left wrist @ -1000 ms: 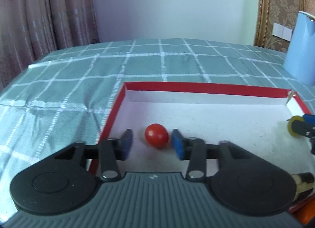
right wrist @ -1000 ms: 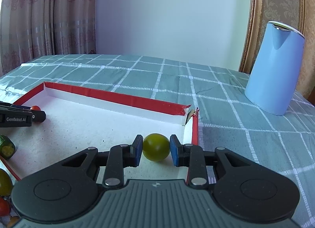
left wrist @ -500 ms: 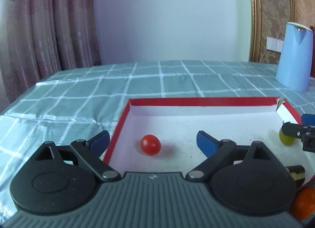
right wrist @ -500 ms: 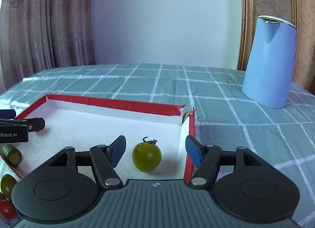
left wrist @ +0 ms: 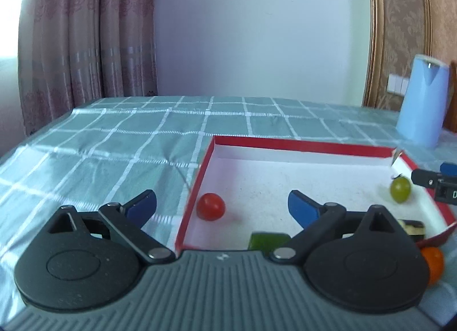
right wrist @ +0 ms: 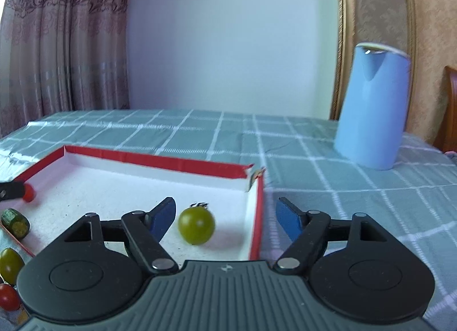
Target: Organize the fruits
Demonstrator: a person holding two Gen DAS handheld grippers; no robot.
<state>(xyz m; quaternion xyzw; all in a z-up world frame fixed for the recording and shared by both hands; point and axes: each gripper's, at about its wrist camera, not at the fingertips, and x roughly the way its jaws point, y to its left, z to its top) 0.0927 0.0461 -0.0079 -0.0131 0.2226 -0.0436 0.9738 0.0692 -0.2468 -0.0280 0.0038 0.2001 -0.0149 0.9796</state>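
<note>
Partly done, by the look of it. 2 fruits inside the shallow red-rimmed white tray [left wrist: 300,145]: small red cherry tomato [left wrist: 210,206] near its left wall, round green tomato [right wrist: 196,225] at the right. Left gripper [left wrist: 222,206] and right gripper [right wrist: 225,216] spread wide, holding nothing. Orange fruit [left wrist: 434,263], another green tomato [right wrist: 10,265] and red tomato [right wrist: 8,296] outside, likely yet to load.

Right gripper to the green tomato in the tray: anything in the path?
Nothing visible. The right gripper is open, and the green tomato sits on the tray floor ahead of it, near the left finger. The tray's right wall stands between the fingers, beside the tomato.
</note>
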